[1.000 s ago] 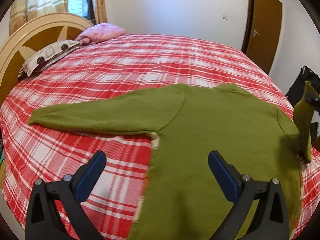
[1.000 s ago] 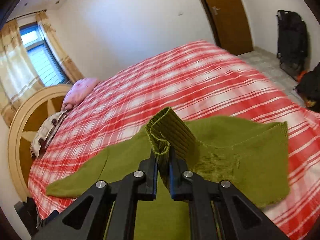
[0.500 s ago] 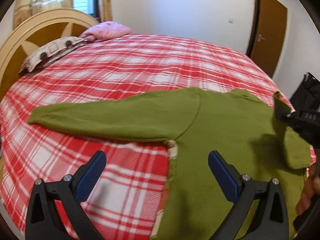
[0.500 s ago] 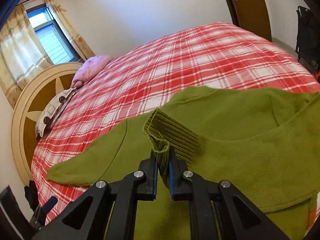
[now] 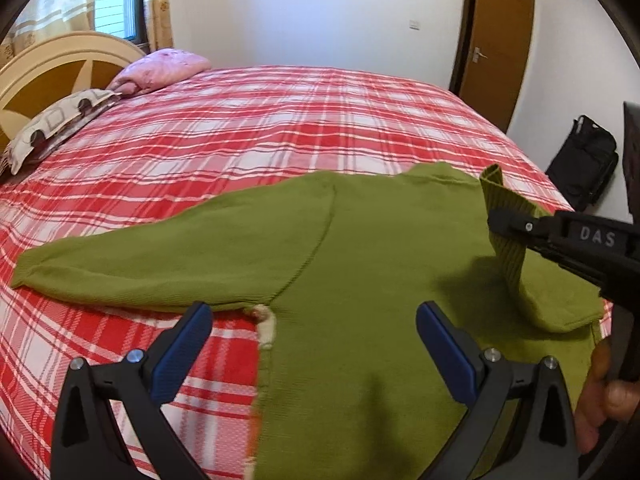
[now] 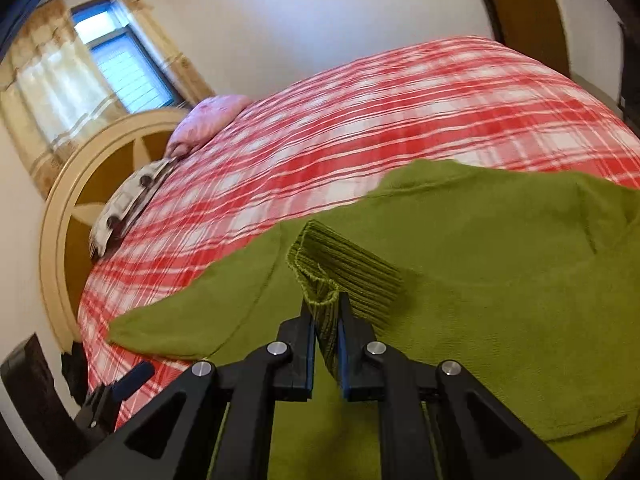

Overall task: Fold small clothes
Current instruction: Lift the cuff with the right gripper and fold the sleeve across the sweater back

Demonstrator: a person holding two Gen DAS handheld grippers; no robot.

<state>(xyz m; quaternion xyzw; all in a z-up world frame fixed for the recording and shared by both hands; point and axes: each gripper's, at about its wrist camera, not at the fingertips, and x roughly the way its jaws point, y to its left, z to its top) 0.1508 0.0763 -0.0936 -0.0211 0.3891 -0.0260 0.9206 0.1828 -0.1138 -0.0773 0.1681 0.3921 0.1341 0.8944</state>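
Observation:
A green sweater lies flat on the red plaid bed, its left sleeve stretched out to the left. My right gripper is shut on the ribbed cuff of the right sleeve and holds it folded over the sweater's body; it also shows in the left wrist view. My left gripper is open and empty, hovering above the sweater's lower left side near the armpit.
The red plaid bedspread covers the bed. A patterned pillow and a pink pillow lie by the headboard at left. A black bag stands on the floor at right, near a brown door.
My right gripper has carried the cuff leftward over the sweater's body, folding the right sleeve inward. My left gripper has stayed open and shifted slightly.

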